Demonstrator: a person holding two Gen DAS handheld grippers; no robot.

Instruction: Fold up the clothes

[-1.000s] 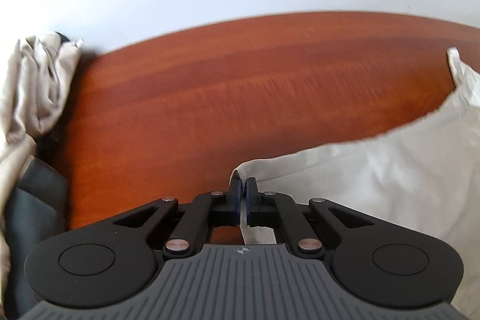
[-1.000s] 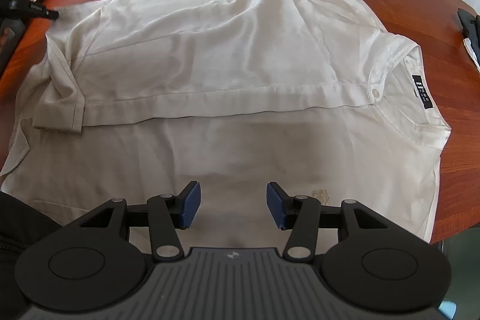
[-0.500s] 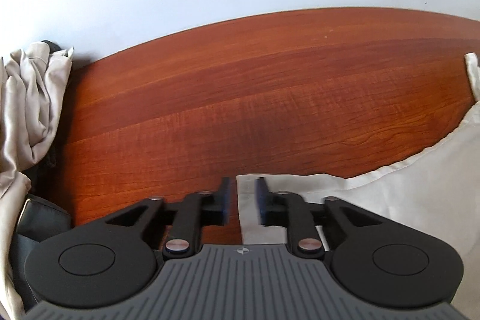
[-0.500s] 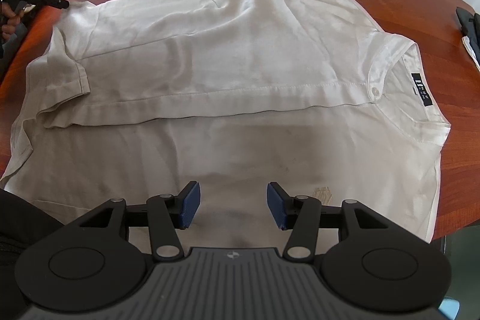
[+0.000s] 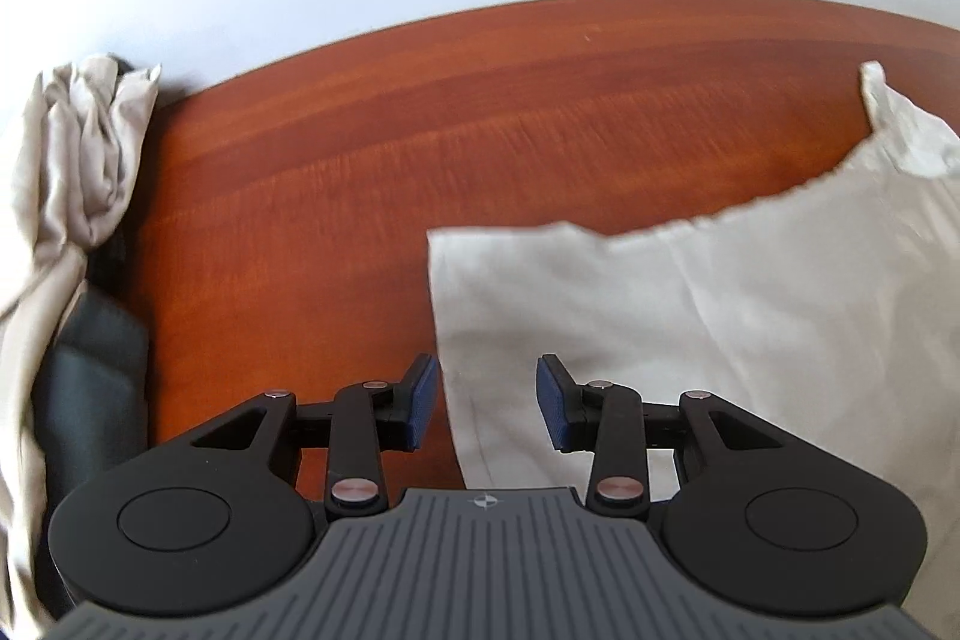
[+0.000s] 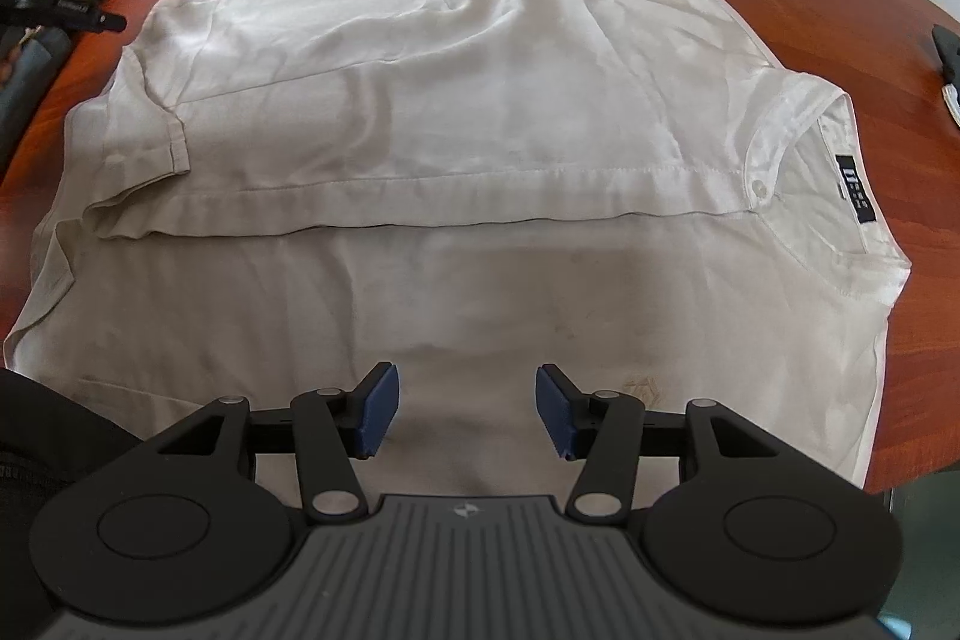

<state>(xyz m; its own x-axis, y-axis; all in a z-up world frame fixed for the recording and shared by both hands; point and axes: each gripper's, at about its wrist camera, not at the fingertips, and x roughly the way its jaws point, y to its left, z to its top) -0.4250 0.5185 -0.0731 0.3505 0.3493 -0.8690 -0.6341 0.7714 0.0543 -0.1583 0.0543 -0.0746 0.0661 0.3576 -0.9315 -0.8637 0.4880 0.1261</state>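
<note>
beige shirt (image 6: pixel 480 112) lying crosswise, collar (image 6: pixel 840 172) pointing right

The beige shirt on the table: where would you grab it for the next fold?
Probably the near hem edge of the beige shirt, at its two corners, coming from the near side. The far half is already folded over to a straight seam across the middle, and the near half lies flat and single, right under the open right tool.
</note>
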